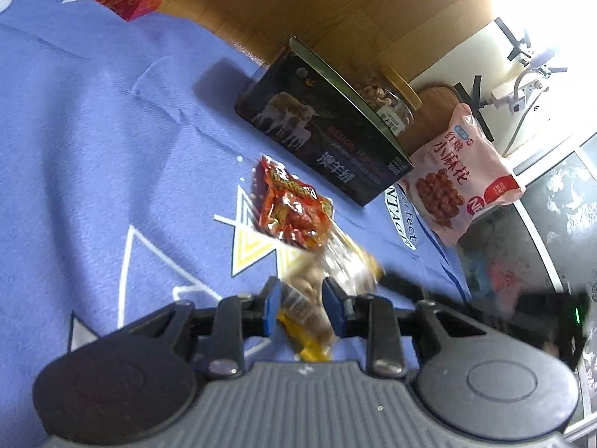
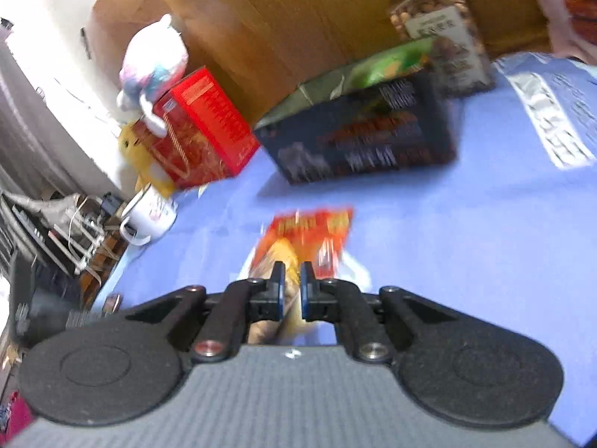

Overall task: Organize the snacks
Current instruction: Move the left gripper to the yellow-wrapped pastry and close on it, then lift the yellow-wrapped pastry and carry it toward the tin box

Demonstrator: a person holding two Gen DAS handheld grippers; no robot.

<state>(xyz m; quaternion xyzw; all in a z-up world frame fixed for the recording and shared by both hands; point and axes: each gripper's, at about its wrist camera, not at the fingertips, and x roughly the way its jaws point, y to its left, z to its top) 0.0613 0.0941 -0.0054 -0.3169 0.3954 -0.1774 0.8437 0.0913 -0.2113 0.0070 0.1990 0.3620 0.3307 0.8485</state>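
My left gripper (image 1: 301,295) is shut on a clear packet with yellow edges and brown pieces inside (image 1: 306,287), held just above the blue cloth (image 1: 93,149). Just beyond it a red foil snack packet (image 1: 291,209) lies flat on the cloth. In the right wrist view my right gripper (image 2: 293,280) is shut on a yellow packet (image 2: 289,257) that looks like the same one, in front of the red packet (image 2: 317,227). That view is blurred. A dark blurred shape at the right of the left wrist view may be the right gripper.
A dark box with sheep on it (image 1: 321,130) stands behind the packets, with a jar of nuts (image 1: 388,104) and a pink snack bag (image 1: 459,175) to its right. Off to the left are a red box (image 2: 201,127), a plush toy (image 2: 156,59) and a white mug (image 2: 149,212).
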